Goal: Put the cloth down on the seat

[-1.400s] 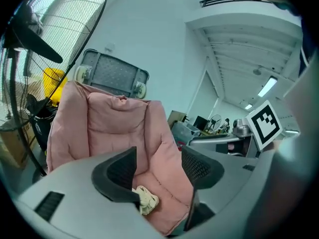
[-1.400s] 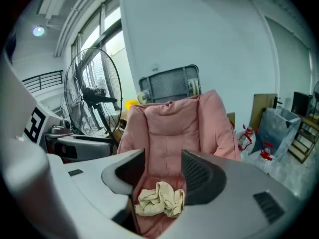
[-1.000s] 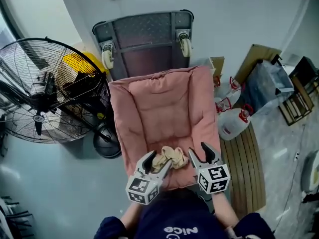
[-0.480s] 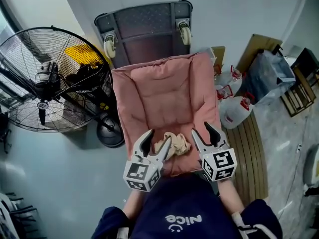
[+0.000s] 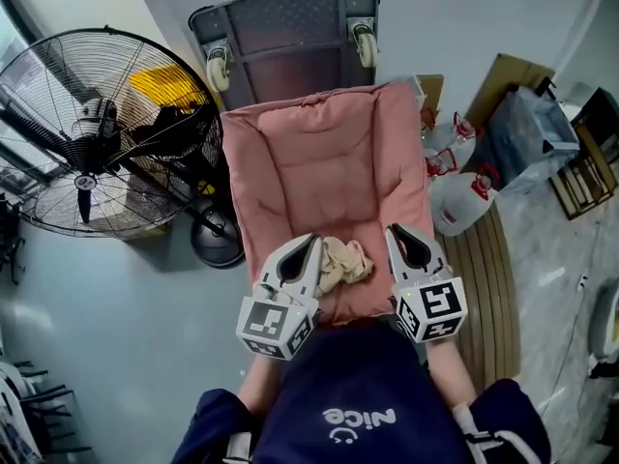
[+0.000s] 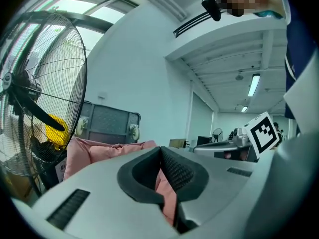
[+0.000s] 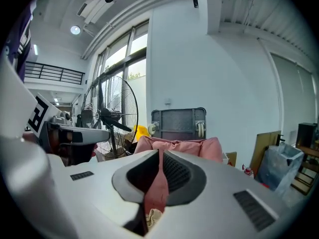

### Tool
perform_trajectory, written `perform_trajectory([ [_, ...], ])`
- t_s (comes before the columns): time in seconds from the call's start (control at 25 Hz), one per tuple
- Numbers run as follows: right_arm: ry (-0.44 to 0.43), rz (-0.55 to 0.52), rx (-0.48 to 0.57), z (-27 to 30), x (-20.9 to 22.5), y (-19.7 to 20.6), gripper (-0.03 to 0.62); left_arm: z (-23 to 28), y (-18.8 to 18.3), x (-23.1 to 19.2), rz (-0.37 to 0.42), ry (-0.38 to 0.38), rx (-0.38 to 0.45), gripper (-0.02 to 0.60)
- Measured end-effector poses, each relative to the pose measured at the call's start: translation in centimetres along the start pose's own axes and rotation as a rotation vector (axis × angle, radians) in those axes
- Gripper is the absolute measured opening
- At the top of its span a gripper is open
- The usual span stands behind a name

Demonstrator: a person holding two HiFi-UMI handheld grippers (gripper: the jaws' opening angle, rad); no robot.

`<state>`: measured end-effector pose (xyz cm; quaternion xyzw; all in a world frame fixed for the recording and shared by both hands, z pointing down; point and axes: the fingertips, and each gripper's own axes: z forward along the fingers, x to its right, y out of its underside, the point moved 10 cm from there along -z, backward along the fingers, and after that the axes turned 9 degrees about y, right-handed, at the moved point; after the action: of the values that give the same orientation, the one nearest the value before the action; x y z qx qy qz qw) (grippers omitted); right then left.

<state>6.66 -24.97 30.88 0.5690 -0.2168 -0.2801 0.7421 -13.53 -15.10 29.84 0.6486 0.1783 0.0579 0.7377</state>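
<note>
A crumpled beige cloth [image 5: 343, 262] lies on the front edge of the pink cushioned seat [image 5: 319, 153]. My left gripper [image 5: 309, 244] hangs just left of the cloth, shut with nothing in it. To the cloth's right, my right gripper [image 5: 397, 233] has its jaws closing, tips nearly together and nothing between them. In the left gripper view the left gripper [image 6: 160, 149] shows only pink seat [image 6: 107, 151] through the slit. Past the right gripper [image 7: 160, 152], the right gripper view shows the seat [image 7: 174, 146] and a bit of cloth [image 7: 152, 215] low down.
A large floor fan [image 5: 87, 133] stands left of the seat. An upended grey platform cart [image 5: 285, 37] leans on the wall behind it. White jugs with red caps [image 5: 464, 201], a plastic bag [image 5: 527, 133] and a slatted wooden board [image 5: 479, 288] lie to the right.
Both grippers' jaws have gone from wide open to closed. The cloth stays on the seat's front edge between them, held by neither.
</note>
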Motion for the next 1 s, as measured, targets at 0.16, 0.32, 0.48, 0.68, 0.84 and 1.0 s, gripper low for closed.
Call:
perform_trajectory([
  [0.16, -0.008, -0.039, 0.008, -0.5, -0.4, -0.1, 0.052, -0.2, 0.1, 0.7, 0.094, -0.051, -0.032, 0.020],
  [0.32, -0.001, -0.081, 0.001, -0.2, -0.6, 0.1, 0.052, -0.2, 0.4, 0.7, 0.040, -0.055, -0.022, 0.019],
  [0.48, 0.008, -0.085, -0.011, 0.0, -0.5, 0.3, 0.052, -0.3, 0.4, 0.6, 0.018, -0.068, 0.000, 0.018],
  [0.68, 0.021, -0.095, -0.011, 0.3, -0.5, 0.6, 0.051, -0.5, 0.6, 0.1, 0.008, -0.073, -0.008, 0.018],
  [0.84, 0.022, -0.111, -0.009, 0.6, -0.5, 0.7, 0.051, -0.4, 0.8, 0.0, 0.004, -0.073, -0.012, 0.019],
  [1.0, 0.026, -0.131, 0.004, 0.8, -0.9, 0.6, 0.051, -0.3, 0.8, -0.2, 0.009, -0.064, -0.015, 0.018],
])
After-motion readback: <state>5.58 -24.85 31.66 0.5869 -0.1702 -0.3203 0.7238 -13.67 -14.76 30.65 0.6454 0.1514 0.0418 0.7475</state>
